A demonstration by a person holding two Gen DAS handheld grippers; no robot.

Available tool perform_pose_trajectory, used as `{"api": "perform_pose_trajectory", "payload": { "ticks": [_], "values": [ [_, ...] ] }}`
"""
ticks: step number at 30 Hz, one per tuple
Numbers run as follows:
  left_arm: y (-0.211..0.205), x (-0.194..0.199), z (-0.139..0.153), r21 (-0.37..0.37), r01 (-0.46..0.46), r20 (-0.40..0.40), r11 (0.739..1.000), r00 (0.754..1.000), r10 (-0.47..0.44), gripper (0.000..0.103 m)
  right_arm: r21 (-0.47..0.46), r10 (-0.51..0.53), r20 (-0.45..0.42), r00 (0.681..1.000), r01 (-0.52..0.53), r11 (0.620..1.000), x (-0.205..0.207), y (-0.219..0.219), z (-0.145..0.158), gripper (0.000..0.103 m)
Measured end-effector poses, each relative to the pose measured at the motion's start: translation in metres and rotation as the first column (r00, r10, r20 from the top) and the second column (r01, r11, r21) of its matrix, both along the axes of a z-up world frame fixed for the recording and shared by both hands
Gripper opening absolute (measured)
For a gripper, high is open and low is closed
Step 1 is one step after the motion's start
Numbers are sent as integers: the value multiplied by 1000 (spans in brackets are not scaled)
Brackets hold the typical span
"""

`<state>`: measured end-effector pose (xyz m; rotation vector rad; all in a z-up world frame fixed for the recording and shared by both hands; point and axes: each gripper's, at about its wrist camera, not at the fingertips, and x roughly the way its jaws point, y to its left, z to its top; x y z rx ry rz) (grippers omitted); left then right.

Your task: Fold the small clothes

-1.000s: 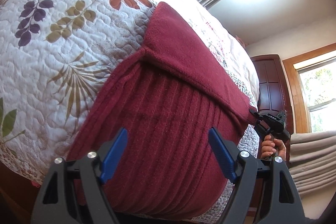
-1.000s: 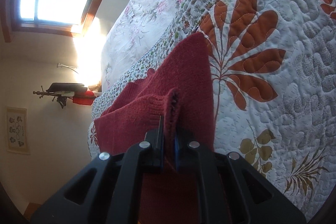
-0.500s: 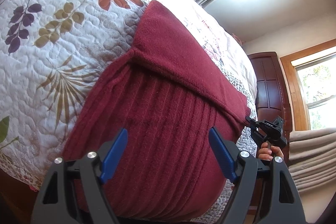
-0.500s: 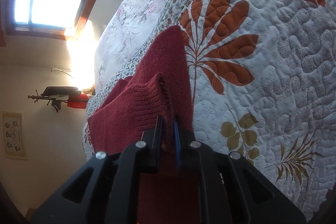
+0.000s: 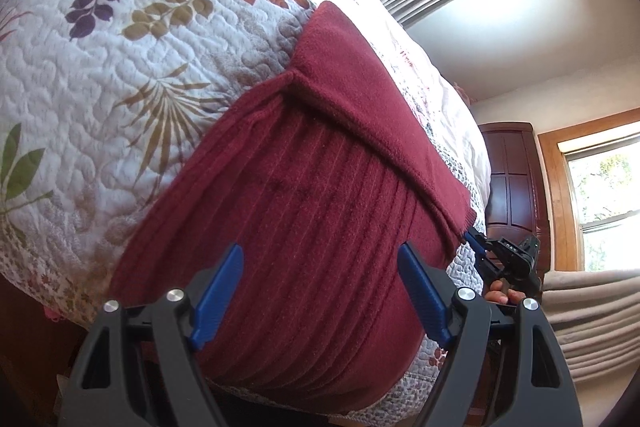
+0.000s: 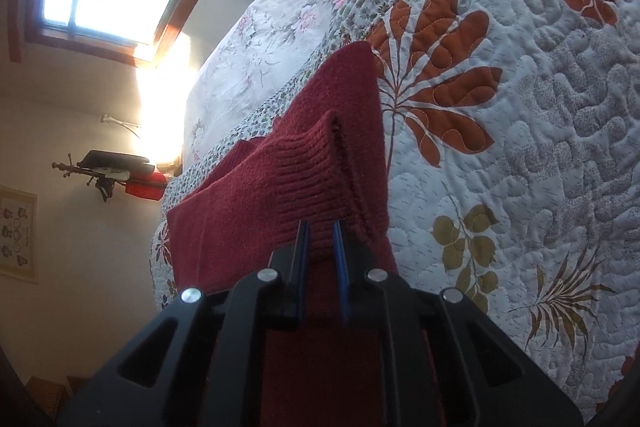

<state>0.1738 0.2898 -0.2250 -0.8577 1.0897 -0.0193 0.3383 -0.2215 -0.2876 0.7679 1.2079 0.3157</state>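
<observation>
**Cuff fold, mid-carry**

Maroon knit sweater [image 5: 304, 211] lay on the quilted bed [image 5: 120, 75], ribbed body nearest. Right tool [image 6: 320, 227] clamped on the ribbed cuff [image 6: 304, 167], lifted off the quilt. Left tool [image 5: 320, 279] spread apart, empty, above the body. Best carried low across, released flat, edges matched.
</observation>
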Motion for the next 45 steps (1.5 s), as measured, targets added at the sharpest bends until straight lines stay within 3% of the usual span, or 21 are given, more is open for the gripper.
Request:
{"api": "perform_pose_trajectory", "payload": {
  "ticks": [2,8,13,18,23,32,34,36,38,40,41,45],
  "values": [
    [5,-17,3,18,-28,0,999,1000,28,83,-21,39,41,998,-38,999,-14,-1,13,36],
    [33,-66,2,80,-63,-37,995,997,66,87,1,137,76,988,-138,990,-81,-22,23,53],
    [51,-80,-25,93,53,-106,994,993,-44,89,34,110,24,994,-110,993,-156,-38,8,67],
    [56,-90,-76,63,228,-183,972,960,-213,89,18,22,-85,996,-21,1000,-230,-38,-13,69],
    [58,-95,-117,8,343,-201,939,920,-335,89,-9,-32,-172,985,31,999,-286,-22,-22,69],
    [54,-95,-165,-101,453,-176,886,868,-464,87,-51,-73,-223,972,63,997,-346,18,-13,69],
    [53,-95,-167,-105,456,-160,884,869,-467,85,-64,-75,-220,973,62,996,-351,23,-9,69],
    [56,-95,-170,-131,446,-150,886,874,-462,71,-70,-84,-210,974,71,995,-356,24,-3,69],
    [56,-95,-169,-157,451,-139,879,871,-471,35,-76,-94,-202,975,81,994,-361,23,-1,69],
    [59,-93,-168,-176,456,-124,872,869,-479,16,-70,-106,-201,974,94,993,-365,20,-3,69],
    [61,-95,-167,-193,449,-117,873,872,-475,10,-62,-114,-203,973,103,993,-368,18,-4,69],
    [78,-108,-151,-313,397,-62,863,898,-436,7,-8,-149,-215,965,151,989,-377,7,-20,69]
  ]
}}
